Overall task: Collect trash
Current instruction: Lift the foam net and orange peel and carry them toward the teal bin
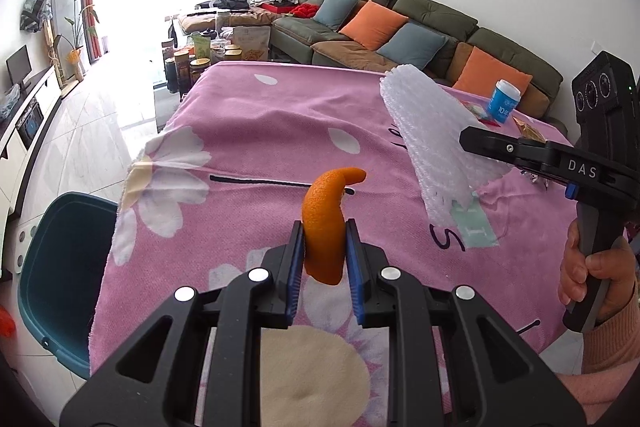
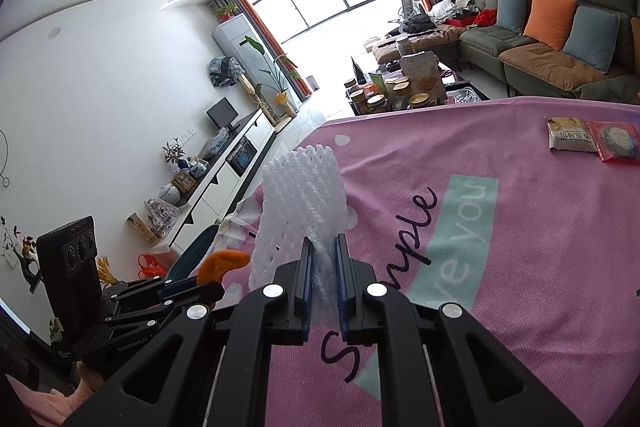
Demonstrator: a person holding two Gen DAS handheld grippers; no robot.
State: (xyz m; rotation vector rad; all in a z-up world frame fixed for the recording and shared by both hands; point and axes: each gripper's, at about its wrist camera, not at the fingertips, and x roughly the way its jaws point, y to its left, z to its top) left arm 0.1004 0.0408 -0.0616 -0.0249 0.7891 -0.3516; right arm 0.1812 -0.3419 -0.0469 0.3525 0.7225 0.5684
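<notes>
A bright living room, a green sofa [image 1: 436, 23] along the far wall, and in front a counter under a pink flowered cloth [image 1: 256, 131].

Both grippers are held above the cloth and tilt downward. The left gripper [image 1: 325, 247], low in the middle of its own view, has its jaws closed on one curl of orange peel [image 1: 326, 223] that stands up between the blue pads. The right gripper [image 2: 324, 267] has its jaws nearly together, pinching one white foam net [image 2: 302, 203]; in the left view that net [image 1: 432, 135] hangs from the black fingers at the right of the frame, clear of the cloth. A hand [image 1: 596, 279] in a pink sleeve grips the right handle at the right edge.

On the cloth I count two snack packets [image 2: 592, 139] lying side by side at the upper right of the right view, and one blue tub [image 1: 503, 101] near the far edge.

One teal bin [image 1: 60, 275] stands by the counter at the lower left; I can't see what is in it.
</notes>
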